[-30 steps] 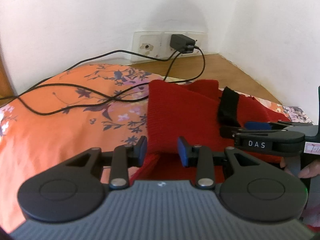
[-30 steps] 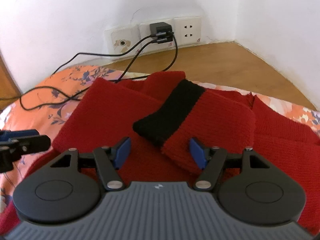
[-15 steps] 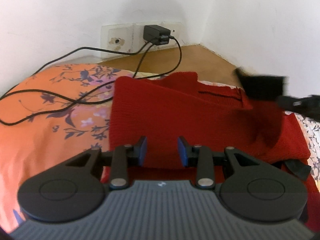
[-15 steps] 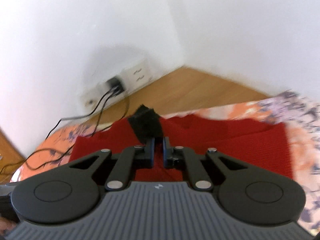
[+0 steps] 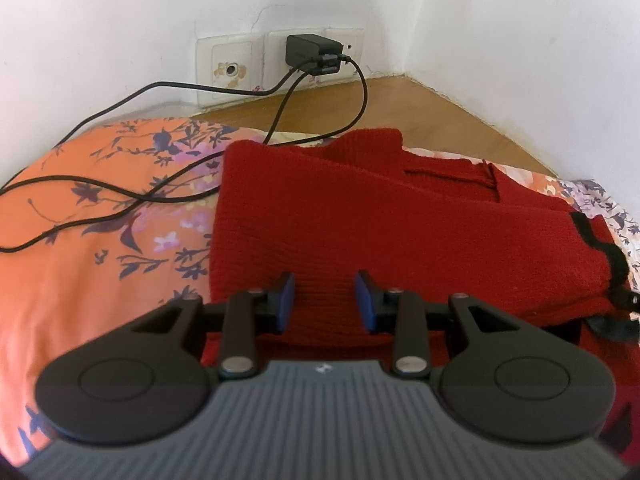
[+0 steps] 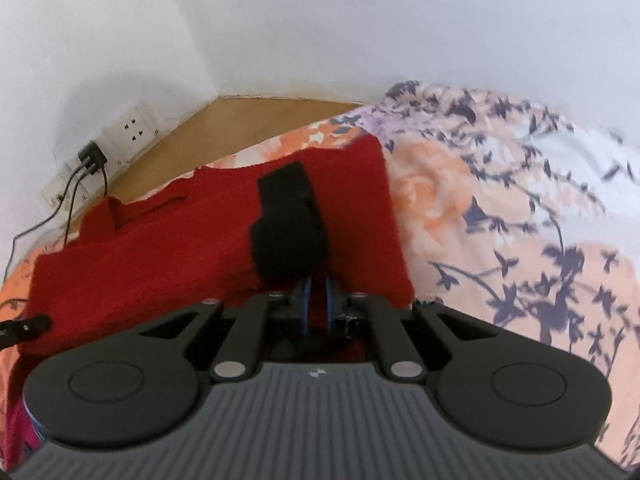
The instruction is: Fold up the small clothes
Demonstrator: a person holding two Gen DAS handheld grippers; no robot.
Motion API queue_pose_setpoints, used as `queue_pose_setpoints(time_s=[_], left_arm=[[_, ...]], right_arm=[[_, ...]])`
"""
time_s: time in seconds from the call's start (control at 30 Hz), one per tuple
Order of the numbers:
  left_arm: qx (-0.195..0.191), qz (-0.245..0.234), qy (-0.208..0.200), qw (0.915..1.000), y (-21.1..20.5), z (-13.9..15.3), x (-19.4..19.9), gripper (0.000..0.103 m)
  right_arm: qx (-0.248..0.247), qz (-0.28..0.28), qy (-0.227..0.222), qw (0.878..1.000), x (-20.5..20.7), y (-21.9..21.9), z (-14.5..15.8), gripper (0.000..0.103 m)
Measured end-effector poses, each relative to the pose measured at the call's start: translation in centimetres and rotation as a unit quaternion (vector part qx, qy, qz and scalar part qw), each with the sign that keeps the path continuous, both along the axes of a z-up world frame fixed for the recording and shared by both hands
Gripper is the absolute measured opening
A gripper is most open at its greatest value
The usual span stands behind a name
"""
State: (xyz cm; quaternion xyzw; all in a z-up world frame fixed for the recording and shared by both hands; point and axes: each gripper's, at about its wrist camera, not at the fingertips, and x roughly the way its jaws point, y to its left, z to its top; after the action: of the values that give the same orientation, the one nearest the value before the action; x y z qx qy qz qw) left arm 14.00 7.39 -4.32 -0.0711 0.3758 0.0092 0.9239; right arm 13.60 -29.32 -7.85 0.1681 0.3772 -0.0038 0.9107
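A red knitted sweater point(image 5: 360, 232) lies on the orange floral bedsheet point(image 5: 80, 248), its body folded into a long slab. My left gripper point(image 5: 325, 300) hovers open over the sweater's near edge, with the knit showing between its blue pads and nothing held. In the right wrist view my right gripper point(image 6: 318, 292) is shut on the sweater's sleeve, just behind the black cuff point(image 6: 288, 224). The cuff sticks up and lies over the red sweater point(image 6: 160, 248). That black cuff point(image 5: 600, 248) also shows at the sweater's right end in the left wrist view.
A black charger point(image 5: 312, 54) sits in the wall sockets, and its cables point(image 5: 120, 200) trail over the sheet to the sweater's far left corner. Bare wood point(image 5: 420, 108) runs between bed and walls. The bedsheet point(image 6: 520, 220) stretches on to the right.
The right gripper closed on the sleeve near the black cuff and carried it rightward across the sweater. The left gripper stayed open and moved a little over the sweater's near edge.
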Motion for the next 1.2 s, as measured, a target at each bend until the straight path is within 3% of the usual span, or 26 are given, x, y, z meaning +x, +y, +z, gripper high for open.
queue_pose_setpoints(time_s=[0.17, 0.27, 0.33, 0.7, 0.93, 1.2], left_arm=[[0.005, 0.006, 0.003, 1.0, -0.1, 0.4, -0.2, 0.035], [0.015, 0.01, 0.001, 0.9998, -0.3, 1.1, -1.2, 0.035], [0.018, 0.016, 0.0, 0.9997, -0.4, 1.5, -2.1, 0.035], [0.017, 0.098, 0.016, 0.9949, 0.0, 2.7, -10.1, 0.036], [0.001, 0.144, 0.02, 0.9893, 2.4, 3.2, -15.3, 0.036], [-0.007, 0.144, 0.034, 0.989, 5.3, 2.8, -20.0, 0.036]], right_arm=[[0.022, 0.004, -0.005, 1.0, -0.8, -0.6, 0.7, 0.015], [0.024, 0.017, -0.012, 1.0, -1.4, -0.9, 1.6, 0.034], [0.02, 0.025, -0.017, 0.999, -2.0, -0.9, 2.1, 0.052], [0.032, 0.089, -0.005, 0.996, -5.7, -2.0, 2.4, 0.065], [0.035, 0.081, 0.004, 0.996, -8.6, -2.3, 2.8, 0.067], [0.019, 0.059, 0.016, 0.998, -13.2, -0.6, 3.1, 0.067]])
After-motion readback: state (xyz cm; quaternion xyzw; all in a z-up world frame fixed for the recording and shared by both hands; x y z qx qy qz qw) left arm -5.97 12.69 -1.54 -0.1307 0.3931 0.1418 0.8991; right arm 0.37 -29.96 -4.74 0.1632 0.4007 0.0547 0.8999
